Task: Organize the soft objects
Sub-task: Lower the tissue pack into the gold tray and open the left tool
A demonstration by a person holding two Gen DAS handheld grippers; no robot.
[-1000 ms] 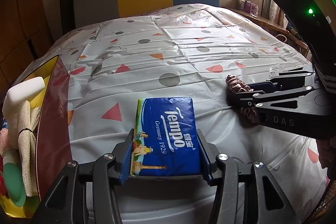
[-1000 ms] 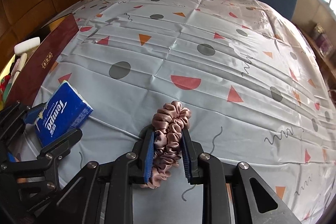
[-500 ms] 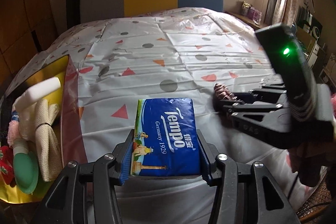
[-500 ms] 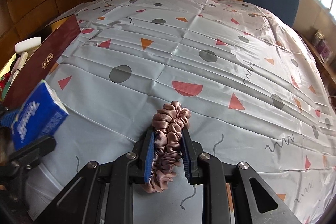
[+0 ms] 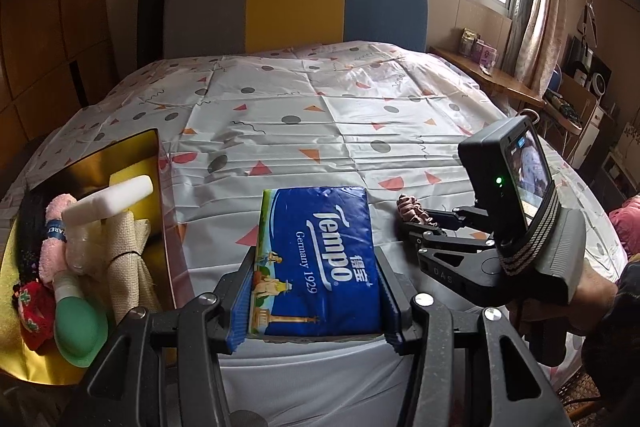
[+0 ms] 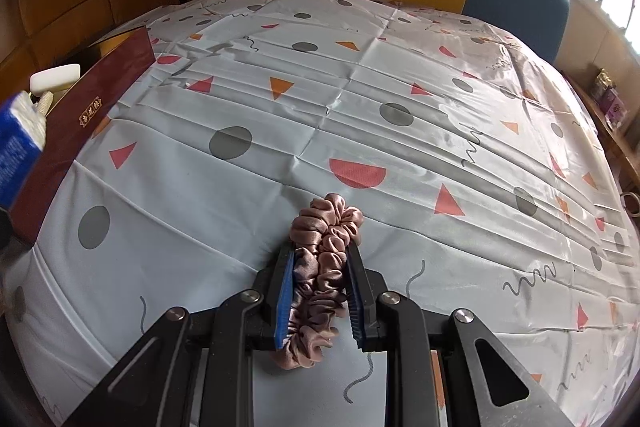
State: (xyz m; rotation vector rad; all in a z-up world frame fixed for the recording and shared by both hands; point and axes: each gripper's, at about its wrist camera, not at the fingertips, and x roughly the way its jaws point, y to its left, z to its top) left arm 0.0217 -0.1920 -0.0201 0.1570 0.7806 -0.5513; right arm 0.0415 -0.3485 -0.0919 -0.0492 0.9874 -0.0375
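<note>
My left gripper (image 5: 314, 263) is shut on a blue Tempo tissue pack (image 5: 316, 259), held up above the patterned bed sheet (image 5: 320, 123). The same pack (image 6: 16, 143) shows at the left edge of the right wrist view. My right gripper (image 6: 320, 247) is shut on a dusty-pink satin scrunchie (image 6: 320, 267), low over the sheet (image 6: 360, 115). In the left wrist view that gripper (image 5: 416, 223) sits to the right of the pack with the scrunchie (image 5: 412, 211) poking out of its tips.
A gold-lined box (image 5: 80, 171) with a dark red wall (image 6: 80, 111) stands at the bed's left edge, holding a white sponge (image 5: 108, 199), beige cloth, pink towel and green item. A tricolour headboard (image 5: 296, 7) is behind; a wooden shelf (image 5: 500, 83) runs along the right.
My left gripper has risen with the tissue pack, so more of the box and room shows. The right gripper has stayed in place with the scrunchie.
</note>
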